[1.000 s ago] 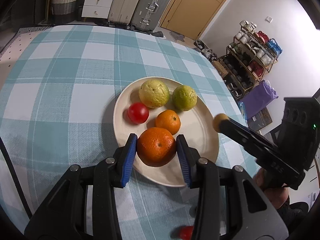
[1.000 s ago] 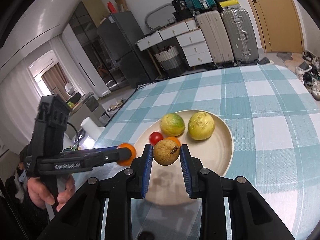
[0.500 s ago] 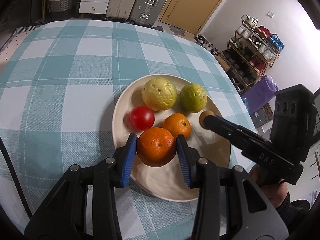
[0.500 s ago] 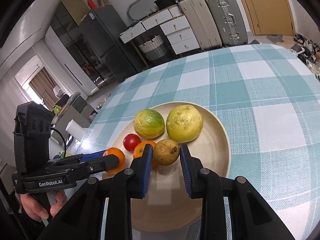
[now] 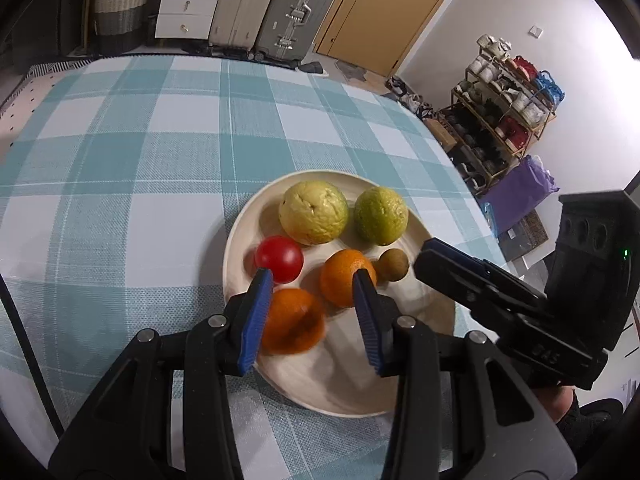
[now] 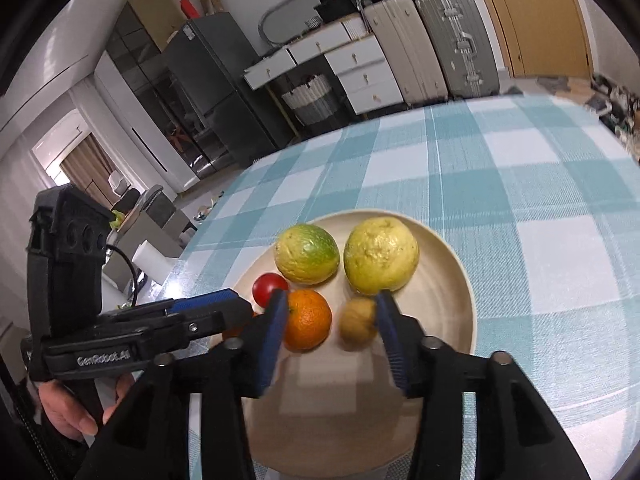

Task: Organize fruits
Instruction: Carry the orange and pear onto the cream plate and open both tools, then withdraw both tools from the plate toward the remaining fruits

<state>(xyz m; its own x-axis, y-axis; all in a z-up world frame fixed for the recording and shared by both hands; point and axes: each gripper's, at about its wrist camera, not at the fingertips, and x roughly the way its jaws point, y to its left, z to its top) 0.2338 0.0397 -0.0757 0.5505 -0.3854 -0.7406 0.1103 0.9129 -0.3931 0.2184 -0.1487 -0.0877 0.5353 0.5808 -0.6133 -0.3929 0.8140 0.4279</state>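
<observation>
A cream plate point(image 5: 416, 396) point(image 6: 460, 280) on the checked tablecloth holds a yellow guava point(image 5: 313, 212) point(image 6: 381, 255), a green-yellow citrus point(image 5: 381, 216) point(image 6: 307, 253), a red tomato point(image 5: 279, 258) point(image 6: 269, 287) and a small orange point(image 5: 345, 276) point(image 6: 307, 319). My left gripper point(image 5: 312, 320) is open; a larger orange point(image 5: 291, 320) lies blurred on the plate by its left finger. My right gripper point(image 6: 332, 330) is open; a small brown fruit point(image 6: 357, 323) point(image 5: 393, 265) lies on the plate by its right finger.
The blue and white checked tablecloth point(image 5: 140, 140) covers the table, whose right edge runs near the plate. Suitcases point(image 5: 280, 8), drawers and a basket stand beyond the far edge. A shelf rack point(image 5: 508, 92) stands to the right.
Both grippers have opened. The left one has let go of the larger orange and the right one of the small brown fruit; both fruits now lie on the plate.
</observation>
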